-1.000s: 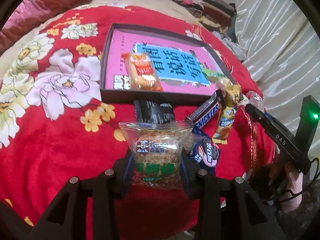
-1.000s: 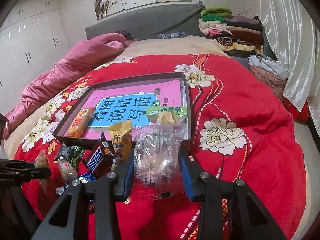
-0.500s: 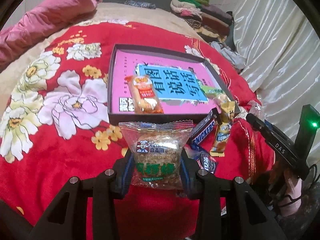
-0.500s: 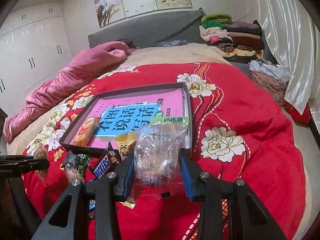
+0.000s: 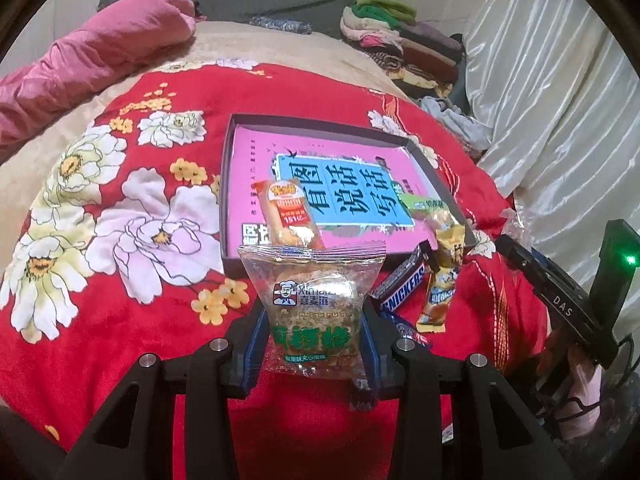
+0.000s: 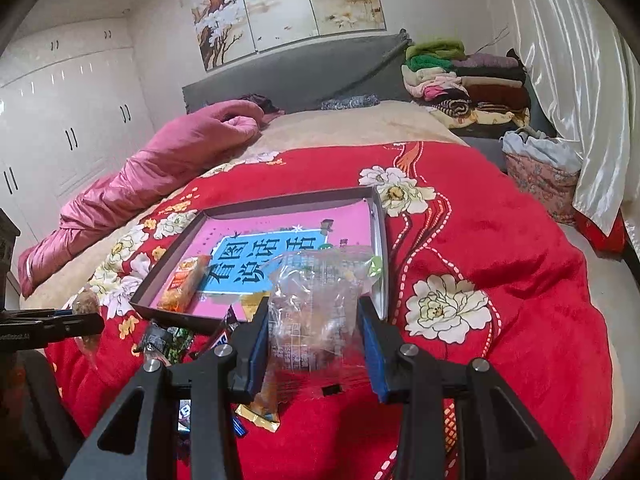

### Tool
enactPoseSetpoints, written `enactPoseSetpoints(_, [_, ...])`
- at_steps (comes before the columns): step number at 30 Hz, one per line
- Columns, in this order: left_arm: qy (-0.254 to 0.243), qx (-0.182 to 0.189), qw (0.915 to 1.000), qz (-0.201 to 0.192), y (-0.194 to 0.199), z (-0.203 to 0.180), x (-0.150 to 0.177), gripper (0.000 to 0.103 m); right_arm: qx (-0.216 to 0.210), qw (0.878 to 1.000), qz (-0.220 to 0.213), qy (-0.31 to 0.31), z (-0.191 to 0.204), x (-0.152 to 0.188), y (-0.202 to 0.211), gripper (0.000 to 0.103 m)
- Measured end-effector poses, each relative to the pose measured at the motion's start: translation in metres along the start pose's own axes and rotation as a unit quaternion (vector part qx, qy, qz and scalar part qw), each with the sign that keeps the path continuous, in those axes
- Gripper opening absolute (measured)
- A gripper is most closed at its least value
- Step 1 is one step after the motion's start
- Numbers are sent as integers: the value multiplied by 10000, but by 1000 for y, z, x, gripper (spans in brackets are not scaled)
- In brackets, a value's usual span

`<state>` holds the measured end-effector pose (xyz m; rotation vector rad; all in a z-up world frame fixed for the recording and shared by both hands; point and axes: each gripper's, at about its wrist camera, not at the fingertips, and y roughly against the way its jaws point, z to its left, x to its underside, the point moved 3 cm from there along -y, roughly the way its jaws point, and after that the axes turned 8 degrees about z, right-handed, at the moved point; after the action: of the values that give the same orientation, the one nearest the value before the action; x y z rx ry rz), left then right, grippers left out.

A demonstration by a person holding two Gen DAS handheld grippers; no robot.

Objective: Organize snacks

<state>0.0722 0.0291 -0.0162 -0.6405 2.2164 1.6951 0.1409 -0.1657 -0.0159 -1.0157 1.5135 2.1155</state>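
The left tongs pinch a pastry packet by its sides; the right tongs pinch a clear packet. Both seem light, crinkly and slippery, with crumbly contents, so a gentle hold on the sides looks safest.

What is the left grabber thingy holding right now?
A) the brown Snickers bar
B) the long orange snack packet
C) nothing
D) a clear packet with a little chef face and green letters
D: the left gripper is shut on the clear plastic snack packet with a chef logo and green letters, while the brown Snickers bar lies on the red floral blanket.
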Motion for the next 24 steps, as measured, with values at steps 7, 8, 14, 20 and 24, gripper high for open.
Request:
enactPoseSetpoints(7, [35,-77,9999,-135,2,3,-13,42,-82,9999,-78,2,4,-7,-2,41])
enactPoseSetpoints(8, [44,-77,9999,-147,2,4,-15,42,-82,9999,-101,7,4,-8,-3,41])
enactPoseSetpoints(14, [70,-103,9996,-246,2,4,-26,42,-120,9998,-185,-18,4,-14,-4,41])
enactPoseSetpoints(20, [74,-102,9995,-302,-1,2,-36,42,-126,9996,-251,-77,1,-18,-5,41])
enactPoseSetpoints(24, [87,-78,9994,-332,-2,0,-42,42,-154,9994,-280,-110,-2,-20,-5,41])
